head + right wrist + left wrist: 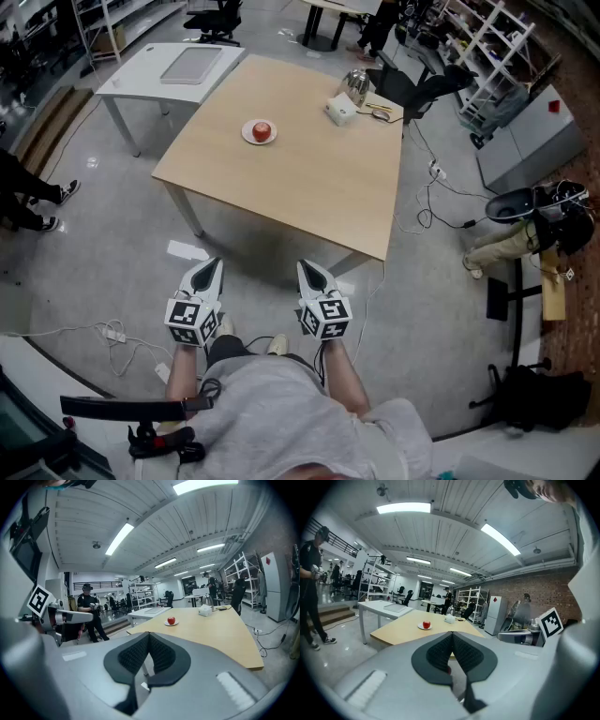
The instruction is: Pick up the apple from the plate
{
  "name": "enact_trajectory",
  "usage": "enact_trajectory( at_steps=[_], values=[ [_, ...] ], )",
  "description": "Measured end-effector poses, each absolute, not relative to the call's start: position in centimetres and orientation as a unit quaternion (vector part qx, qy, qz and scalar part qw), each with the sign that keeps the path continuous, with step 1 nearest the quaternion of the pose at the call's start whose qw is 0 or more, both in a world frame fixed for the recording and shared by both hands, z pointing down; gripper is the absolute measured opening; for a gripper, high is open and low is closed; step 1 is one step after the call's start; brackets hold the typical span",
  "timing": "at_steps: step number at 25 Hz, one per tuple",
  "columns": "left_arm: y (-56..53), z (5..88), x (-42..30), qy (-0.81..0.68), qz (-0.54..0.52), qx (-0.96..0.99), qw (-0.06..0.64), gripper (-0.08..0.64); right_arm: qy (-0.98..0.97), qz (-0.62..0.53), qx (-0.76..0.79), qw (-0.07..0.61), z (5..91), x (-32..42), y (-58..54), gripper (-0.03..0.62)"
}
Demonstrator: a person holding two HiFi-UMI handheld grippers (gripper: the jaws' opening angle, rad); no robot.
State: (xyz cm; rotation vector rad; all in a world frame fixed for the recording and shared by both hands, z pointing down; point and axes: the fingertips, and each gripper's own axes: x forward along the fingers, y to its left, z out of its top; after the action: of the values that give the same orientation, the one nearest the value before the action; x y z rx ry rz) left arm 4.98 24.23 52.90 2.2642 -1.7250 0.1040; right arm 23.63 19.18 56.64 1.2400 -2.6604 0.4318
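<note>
The reach is not yet begun. The left hand-held gripper (212,270) and right hand-held gripper (309,271) are closed and empty, short of the surface (309,187). The apple (262,130) sits on its plate (247,136), well ahead. Next: step closer and open one gripper's jaws.

Bright ceiling strip lights (403,508), fisheye-warped dark edges; soft shadows

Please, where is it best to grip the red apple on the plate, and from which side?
Probably grip the apple across its round middle, coming from the near table edge, above the plate rim: it sits alone there, with nothing crowding it.
</note>
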Motion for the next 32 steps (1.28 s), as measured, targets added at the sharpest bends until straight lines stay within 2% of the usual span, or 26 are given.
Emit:
enact_trajectory(
  at_steps=[5, 14, 22, 32],
  values=[
    [23.8, 52.6, 4.5, -0.597, 0.038, 0.788, 0.146, 0.018, -0.895, 0.144, 0.414, 0.087, 56.3, 22.7, 19.0, 0.006],
    [21.4, 51.4, -2.1, -0.572, 0.044, 0.808, 0.134, 0.018, -0.882, 0.158, 0.439, 0.062, 55.2, 16.2, 17.3, 0.006],
    [21.8, 51.7, -7.7, -0.560, 0.040, 0.816, 0.134, 0.018, -0.869, 0.155, 0.467, 0.063, 55.4, 12.2, 17.7, 0.006],
    [21.9, 52.1, -11.0, -0.549, 0.024, 0.823, 0.143, 0.018, -0.860, 0.148, 0.482, 0.078, 55.3, 9.3, 18.1, 0.006]
  ],
)
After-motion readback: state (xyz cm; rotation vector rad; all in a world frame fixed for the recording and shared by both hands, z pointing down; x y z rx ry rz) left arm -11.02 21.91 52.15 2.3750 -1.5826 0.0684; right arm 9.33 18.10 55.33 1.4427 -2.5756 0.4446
